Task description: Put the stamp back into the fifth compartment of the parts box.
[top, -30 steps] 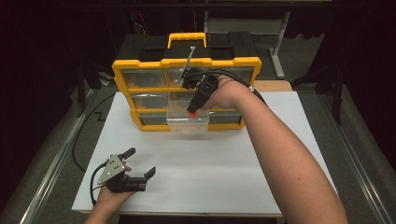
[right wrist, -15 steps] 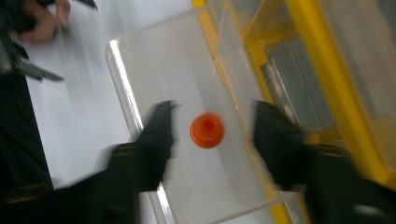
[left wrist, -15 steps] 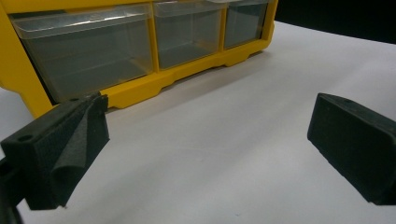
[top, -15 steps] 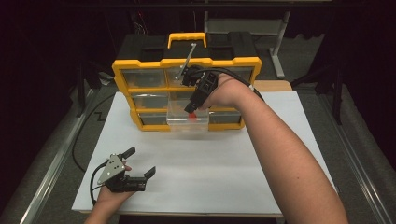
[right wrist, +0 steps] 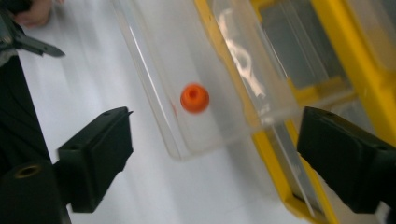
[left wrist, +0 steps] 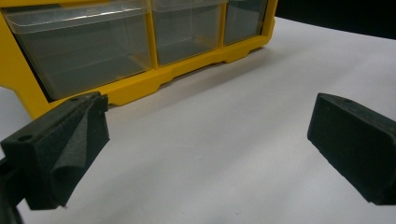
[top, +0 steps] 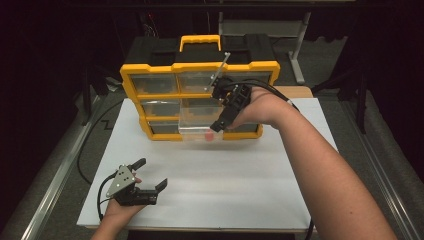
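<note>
A yellow organizer (top: 200, 70) with clear drawers stands upright at the back of the white board. Its bottom middle drawer (top: 195, 127) is pulled out, and a small orange bead (top: 208, 135) lies inside. My right gripper (top: 217, 126) hovers just above and to the right of that drawer. Its jaws have just been opening and nothing is between them. In the right gripper view the orange bead (right wrist: 194, 98) rests on the floor of the drawer (right wrist: 154, 70), ahead of the right gripper (right wrist: 215, 126). My left gripper (top: 152, 173) rests open near the front left, holding nothing.
The white board (top: 250, 190) has bare room between the organizer and its front edge. In the left gripper view the organizer's yellow base (left wrist: 140, 93) is ahead of the left gripper (left wrist: 210, 112). A metal rail (top: 55, 175) runs along the left side.
The right gripper's jaws have opened and the hand has drawn slightly to the right. The orange bead, earlier at the jaw tips, now lies in the drawer. The left gripper has not moved.
</note>
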Available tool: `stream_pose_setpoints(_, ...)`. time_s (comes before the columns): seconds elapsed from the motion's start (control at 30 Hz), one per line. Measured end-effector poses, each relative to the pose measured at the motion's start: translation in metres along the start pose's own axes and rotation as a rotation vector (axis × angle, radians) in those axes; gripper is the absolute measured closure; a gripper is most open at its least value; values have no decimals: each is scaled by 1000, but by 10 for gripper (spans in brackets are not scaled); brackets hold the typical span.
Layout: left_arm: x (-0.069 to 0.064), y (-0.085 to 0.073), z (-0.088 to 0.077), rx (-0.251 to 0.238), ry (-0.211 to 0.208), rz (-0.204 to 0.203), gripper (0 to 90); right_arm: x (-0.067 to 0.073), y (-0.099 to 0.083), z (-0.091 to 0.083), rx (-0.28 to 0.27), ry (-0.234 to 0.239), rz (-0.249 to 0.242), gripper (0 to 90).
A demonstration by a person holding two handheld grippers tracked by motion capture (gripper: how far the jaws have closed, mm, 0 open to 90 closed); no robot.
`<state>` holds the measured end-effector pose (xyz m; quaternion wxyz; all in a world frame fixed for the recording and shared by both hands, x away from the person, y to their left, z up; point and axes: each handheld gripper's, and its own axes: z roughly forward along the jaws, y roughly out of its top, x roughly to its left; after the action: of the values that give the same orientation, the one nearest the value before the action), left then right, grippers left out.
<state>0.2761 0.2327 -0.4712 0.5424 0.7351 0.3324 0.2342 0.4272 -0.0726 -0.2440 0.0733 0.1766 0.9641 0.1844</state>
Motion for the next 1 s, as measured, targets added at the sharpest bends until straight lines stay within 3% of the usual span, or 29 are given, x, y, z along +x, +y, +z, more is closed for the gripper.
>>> stream_pose_setpoints(0.13,0,0,1,11,4,6,3,-1,-18,2,26,-18,21,0)
stream_pose_setpoints(1.0,3,0,0,11,18,-14,3,-2,-126,0,57,-57,142,0)
